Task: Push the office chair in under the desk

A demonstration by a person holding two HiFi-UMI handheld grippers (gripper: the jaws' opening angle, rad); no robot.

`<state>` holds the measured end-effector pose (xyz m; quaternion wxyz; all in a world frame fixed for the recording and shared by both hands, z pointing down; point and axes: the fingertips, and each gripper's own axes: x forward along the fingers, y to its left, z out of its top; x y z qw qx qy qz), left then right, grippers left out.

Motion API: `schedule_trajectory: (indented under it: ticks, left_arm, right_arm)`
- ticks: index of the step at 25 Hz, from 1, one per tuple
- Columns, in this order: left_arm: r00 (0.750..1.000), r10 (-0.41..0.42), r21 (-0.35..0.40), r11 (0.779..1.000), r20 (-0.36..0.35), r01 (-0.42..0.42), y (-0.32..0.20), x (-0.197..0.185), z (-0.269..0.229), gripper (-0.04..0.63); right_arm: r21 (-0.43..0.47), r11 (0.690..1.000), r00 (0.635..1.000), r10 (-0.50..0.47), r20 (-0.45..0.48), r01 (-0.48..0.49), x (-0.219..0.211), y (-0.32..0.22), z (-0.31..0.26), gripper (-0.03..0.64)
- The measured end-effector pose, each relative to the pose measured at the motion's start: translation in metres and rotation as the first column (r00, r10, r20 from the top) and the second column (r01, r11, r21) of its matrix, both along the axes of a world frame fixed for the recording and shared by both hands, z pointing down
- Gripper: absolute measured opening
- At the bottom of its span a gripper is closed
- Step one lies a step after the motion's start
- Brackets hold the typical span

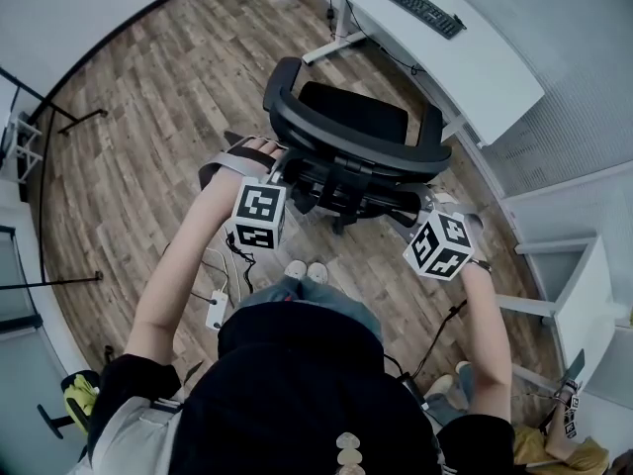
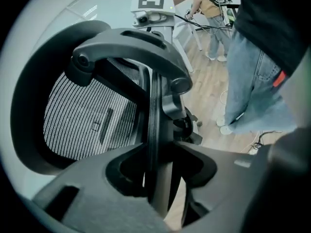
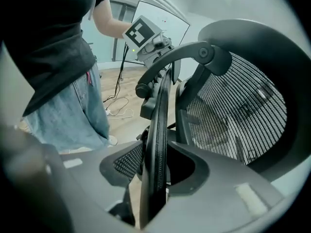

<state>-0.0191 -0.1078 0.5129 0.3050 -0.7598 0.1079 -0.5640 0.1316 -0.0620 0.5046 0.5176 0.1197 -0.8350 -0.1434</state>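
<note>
One chair (image 1: 346, 127) stands on the floor (image 1: 168, 117), near the one table (image 1: 480, 77) but not under it, its back turned away from the table. Two tongs grasp that back's rim: left tongs (image 2: 156, 152) clenched on one side, right tongs (image 3: 156, 154) on the other. One keyboard (image 1: 412, 5) lies on the table.

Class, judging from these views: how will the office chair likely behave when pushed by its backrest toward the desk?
The office chair probably rolls readily on the wood floor. Its mesh back may flex; the rigid rim should transmit the push. Pushed high, it might swivel.
</note>
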Motion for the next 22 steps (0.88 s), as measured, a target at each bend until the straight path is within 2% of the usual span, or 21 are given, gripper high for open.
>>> schedule_trajectory:
  ticks: [9,15,22]
  left_arm:
    - [0.998,0.044,-0.023,0.999,0.048,-0.043,0.0007,-0.001,0.0038,0.149]
    - [0.996,0.082,-0.033,0.996,0.025,-0.082,0.0003,0.0013,0.004,0.144]
    - [0.997,0.079,-0.037,0.996,0.015,-0.078,-0.0022,0.0007,0.005,0.147]
  right_arm:
    - [0.005,1.0,1.0,-0.016,-0.014,0.016,-0.0038,-0.0024,0.0041,0.138]
    - [-0.012,1.0,1.0,0.016,0.019,-0.016,-0.0031,-0.003,0.0045,0.124]
    - [0.005,1.0,0.999,0.029,0.023,-0.029,-0.0045,-0.0015,0.0049,0.124]
